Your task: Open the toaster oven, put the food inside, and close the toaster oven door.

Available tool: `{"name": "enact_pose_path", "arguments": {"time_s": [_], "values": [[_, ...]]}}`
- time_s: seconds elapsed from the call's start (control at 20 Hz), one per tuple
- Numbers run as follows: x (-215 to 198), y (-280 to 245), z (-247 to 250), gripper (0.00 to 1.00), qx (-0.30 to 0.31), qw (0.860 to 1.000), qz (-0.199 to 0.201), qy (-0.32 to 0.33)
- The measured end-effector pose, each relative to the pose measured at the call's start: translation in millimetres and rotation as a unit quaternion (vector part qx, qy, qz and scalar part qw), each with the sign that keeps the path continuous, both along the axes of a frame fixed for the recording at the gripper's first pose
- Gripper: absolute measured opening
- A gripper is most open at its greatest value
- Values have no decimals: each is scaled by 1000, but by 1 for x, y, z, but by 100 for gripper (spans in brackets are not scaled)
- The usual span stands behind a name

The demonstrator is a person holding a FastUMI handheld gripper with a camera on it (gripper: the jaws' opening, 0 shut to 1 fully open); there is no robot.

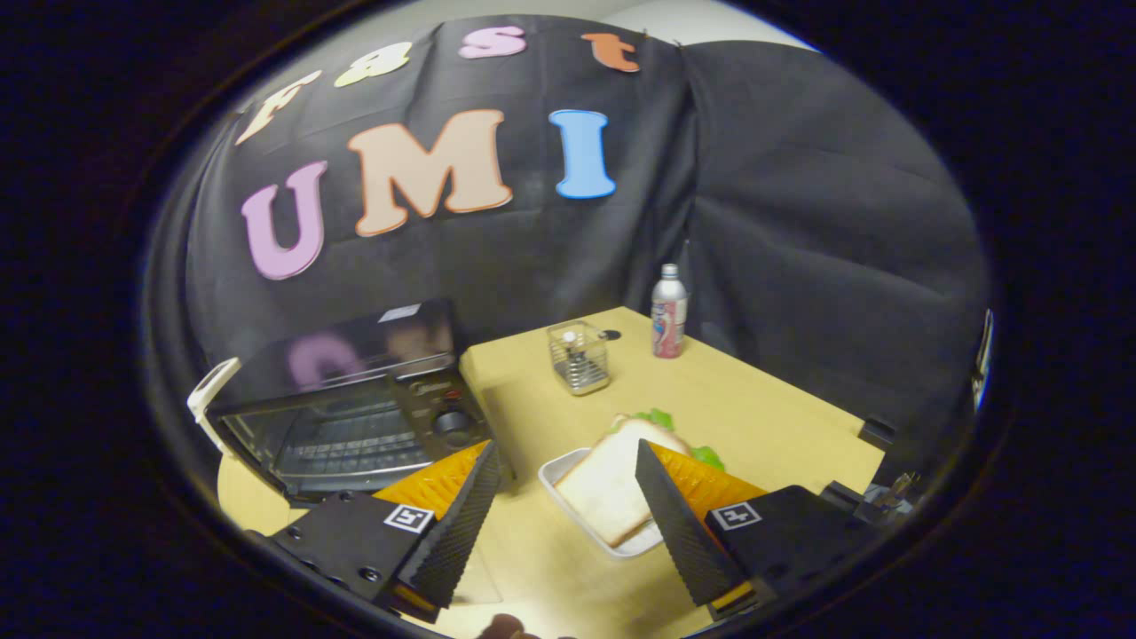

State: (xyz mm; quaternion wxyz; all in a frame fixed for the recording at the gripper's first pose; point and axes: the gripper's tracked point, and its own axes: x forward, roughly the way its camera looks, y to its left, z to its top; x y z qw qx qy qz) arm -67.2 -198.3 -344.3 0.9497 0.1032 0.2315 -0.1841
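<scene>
The claw [561,479] is spread wide and empty above the table [763,417], the sandwich [612,484] on its tray [568,497] just ahead at one o'clock, the oven [346,417] at ten o'clock.

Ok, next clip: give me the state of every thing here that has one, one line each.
gripper: open, holding nothing, above the table.
toaster oven: door looks shut; rack visible through the glass.
sandwich: lying on its tray, partly between the fingers, ungrasped.
white tray: flat on the table.
bottle: upright, capped.
wire holder: upright.
</scene>
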Motion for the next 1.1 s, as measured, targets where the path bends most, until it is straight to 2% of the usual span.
{"name": "enact_pose_path", "arguments": {"time_s": [0.2,0.45,0.65,0.9,1.1], "values": [[-5,-45,-17,97,37,998,-57,-5],[-4,-69,-56,97,79,993,-81,17],[7,-59,-87,98,132,989,-62,33],[17,-46,-122,99,163,983,-30,77],[23,-39,-121,78,189,979,-16,74]]}}
